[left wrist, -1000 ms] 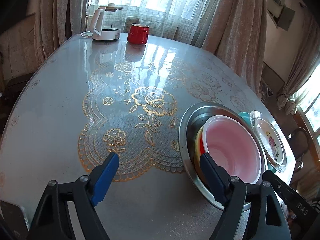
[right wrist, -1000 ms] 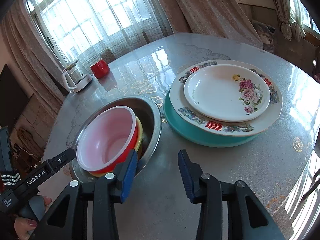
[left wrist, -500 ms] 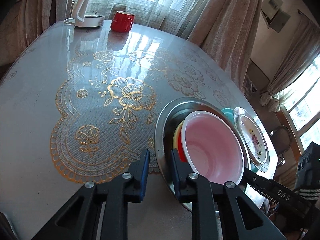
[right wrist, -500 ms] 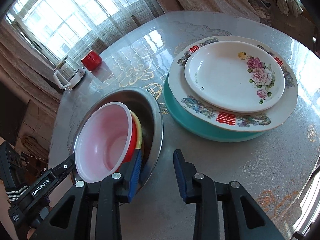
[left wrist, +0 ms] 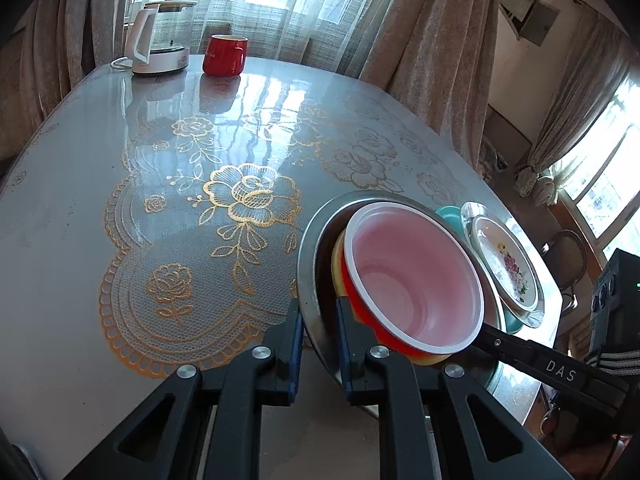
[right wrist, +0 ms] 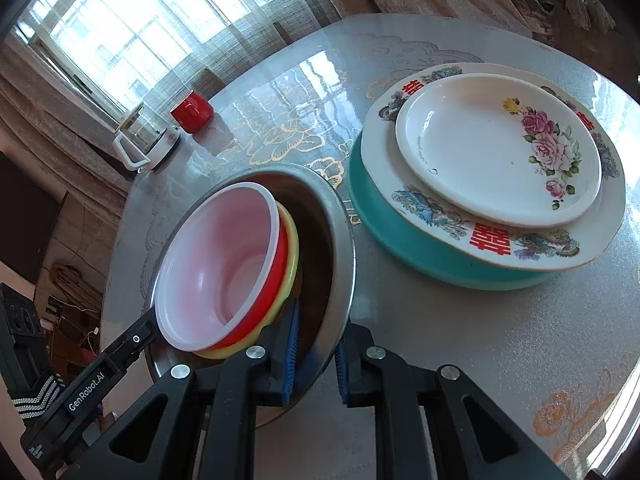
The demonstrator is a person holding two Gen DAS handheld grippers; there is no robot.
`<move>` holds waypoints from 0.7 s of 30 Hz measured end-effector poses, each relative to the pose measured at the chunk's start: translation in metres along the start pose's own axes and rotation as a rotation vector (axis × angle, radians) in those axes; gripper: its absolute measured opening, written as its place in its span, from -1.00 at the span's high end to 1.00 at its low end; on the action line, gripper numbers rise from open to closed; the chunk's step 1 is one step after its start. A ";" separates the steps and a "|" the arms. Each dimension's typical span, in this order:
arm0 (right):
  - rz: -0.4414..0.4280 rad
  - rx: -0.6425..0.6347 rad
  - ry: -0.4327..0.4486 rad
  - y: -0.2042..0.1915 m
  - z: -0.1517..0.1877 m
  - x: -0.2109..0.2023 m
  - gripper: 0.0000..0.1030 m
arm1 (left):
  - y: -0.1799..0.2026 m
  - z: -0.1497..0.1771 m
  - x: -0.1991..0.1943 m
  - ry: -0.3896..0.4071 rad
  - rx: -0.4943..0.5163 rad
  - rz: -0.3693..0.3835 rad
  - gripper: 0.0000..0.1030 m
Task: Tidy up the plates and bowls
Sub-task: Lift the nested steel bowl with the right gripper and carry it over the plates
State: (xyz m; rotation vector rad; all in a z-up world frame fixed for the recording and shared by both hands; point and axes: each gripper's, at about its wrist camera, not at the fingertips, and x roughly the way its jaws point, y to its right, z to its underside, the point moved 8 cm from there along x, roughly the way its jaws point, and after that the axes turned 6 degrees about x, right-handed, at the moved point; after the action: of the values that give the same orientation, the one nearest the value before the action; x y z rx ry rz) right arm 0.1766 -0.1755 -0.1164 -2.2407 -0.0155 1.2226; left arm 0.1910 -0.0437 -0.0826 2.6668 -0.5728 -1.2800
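Note:
A steel basin point(left wrist: 316, 232) point(right wrist: 344, 240) holds a yellow bowl point(left wrist: 338, 268) point(right wrist: 292, 252) and, nested in it, a red bowl point(left wrist: 416, 280) point(right wrist: 224, 264) with a pale pink inside. My left gripper point(left wrist: 320, 344) is closing on the basin's near rim, with the rim pinched between its blue pads. On the opposite side my right gripper point(right wrist: 316, 360) is closing on the rim in the same way. Beside the basin a teal bowl point(right wrist: 420, 248) carries a large patterned plate point(right wrist: 488, 236) and a small flowered plate point(right wrist: 480, 148).
A white kettle point(left wrist: 160, 40) and a red mug point(left wrist: 224, 56) stand at the far end of the table point(left wrist: 120, 160), near the curtains. The gold lace pattern lies left of the basin. The table edge runs just behind the plate stack.
Both grippers went from wide apart to clamped on the basin rim. The left one shifted right to straddle the rim. The basin now appears slightly tilted.

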 end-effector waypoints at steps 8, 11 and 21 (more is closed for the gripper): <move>-0.012 -0.023 0.013 -0.001 0.003 -0.009 0.69 | 0.006 0.001 -0.009 0.024 0.020 -0.009 0.69; -0.025 -0.025 0.028 -0.004 -0.001 -0.016 0.69 | 0.012 -0.005 -0.019 0.053 0.029 -0.001 0.69; -0.058 -0.027 0.145 -0.001 -0.029 -0.065 0.69 | 0.057 -0.042 -0.040 0.137 0.091 0.052 0.69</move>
State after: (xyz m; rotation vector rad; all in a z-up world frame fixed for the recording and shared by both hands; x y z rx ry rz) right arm 0.1612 -0.2064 -0.0542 -2.3300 -0.0408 1.0333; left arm 0.1843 -0.0826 -0.0112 2.7649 -0.6918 -1.0729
